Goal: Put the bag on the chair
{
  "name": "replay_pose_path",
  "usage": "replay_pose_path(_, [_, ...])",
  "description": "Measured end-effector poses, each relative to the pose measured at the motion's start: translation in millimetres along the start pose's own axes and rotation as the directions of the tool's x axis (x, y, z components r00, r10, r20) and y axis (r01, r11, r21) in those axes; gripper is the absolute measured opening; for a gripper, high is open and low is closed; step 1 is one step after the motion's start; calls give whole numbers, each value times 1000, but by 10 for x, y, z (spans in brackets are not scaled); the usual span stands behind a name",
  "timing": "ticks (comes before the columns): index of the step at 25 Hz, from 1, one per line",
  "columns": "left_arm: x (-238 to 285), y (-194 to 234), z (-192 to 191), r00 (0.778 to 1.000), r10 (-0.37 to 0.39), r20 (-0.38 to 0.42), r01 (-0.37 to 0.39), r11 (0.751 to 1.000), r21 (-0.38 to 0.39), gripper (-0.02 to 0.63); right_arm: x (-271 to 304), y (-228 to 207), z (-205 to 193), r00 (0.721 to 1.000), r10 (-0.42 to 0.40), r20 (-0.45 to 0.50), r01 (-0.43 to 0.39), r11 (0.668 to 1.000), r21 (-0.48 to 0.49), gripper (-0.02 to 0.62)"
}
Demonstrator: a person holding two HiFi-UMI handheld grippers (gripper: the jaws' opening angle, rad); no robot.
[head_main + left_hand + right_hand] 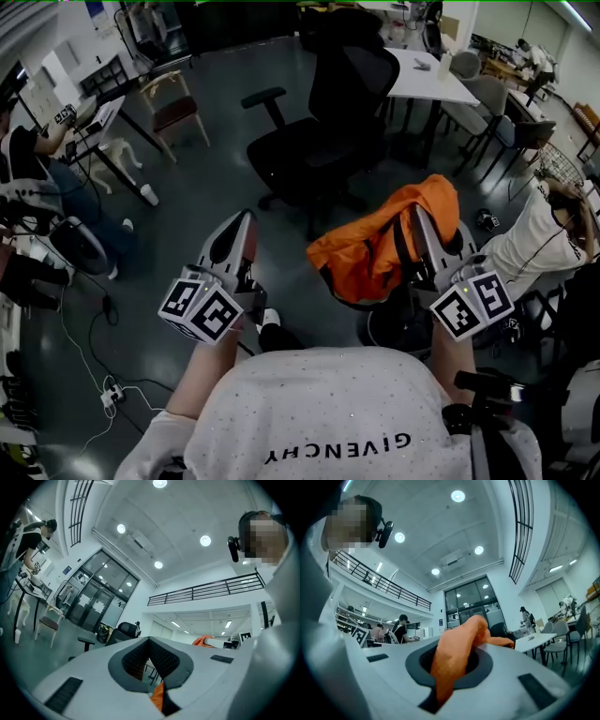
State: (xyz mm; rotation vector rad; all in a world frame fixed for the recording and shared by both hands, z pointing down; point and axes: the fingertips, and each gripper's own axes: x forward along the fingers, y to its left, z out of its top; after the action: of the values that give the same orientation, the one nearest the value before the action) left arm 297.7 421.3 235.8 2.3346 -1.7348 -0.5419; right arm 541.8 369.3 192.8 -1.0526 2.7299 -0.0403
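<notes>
Open-plan office, dark grey floor [187, 197], desks and seated people round the edges. The biggest thing ahead of you is the black swivel office chair [323, 141], padded, with armrests. Its seat is open on your side and has nothing on it, so the task is not yet done. A white table [427, 80] stands just behind it. The orange fabric bag [380, 239] is up off the floor, hanging from your right gripper [420, 220], between you and the chair and apart from it. That gripper's jaws are squeezed nearly together on a fold of the orange cloth, and the right gripper view shows the cloth bunched in the gap and spilling over the top. The pinch is at the bag's high end, likely so the rest droops free and clears the floor for the carry. In the head view the bag's long axis slants from the high end at the gripper down-left to a rumpled low end, so it points roughly at your left gripper [242, 225]. A black strap [403, 246] runs across the bag. Your left gripper sits apart from the bag on its left, jaws closed tip to tip, gripping nothing. It is probably kept spare to steady the bag on the seat. Both grippers aim forward, tipped slightly up.
</notes>
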Motion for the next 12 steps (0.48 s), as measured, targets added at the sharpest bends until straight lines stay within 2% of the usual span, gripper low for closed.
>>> replay_pose_path(8, [436, 738, 80, 998, -55, -27, 54, 998, -32, 2, 771, -38, -30, 999, -31, 10, 31, 999, -6, 15])
replay_pose_path(12, [732, 1063, 339, 991, -123, -43, 124, 992, 24, 0, 1309, 3, 54, 998, -54, 32, 54, 999, -7, 15])
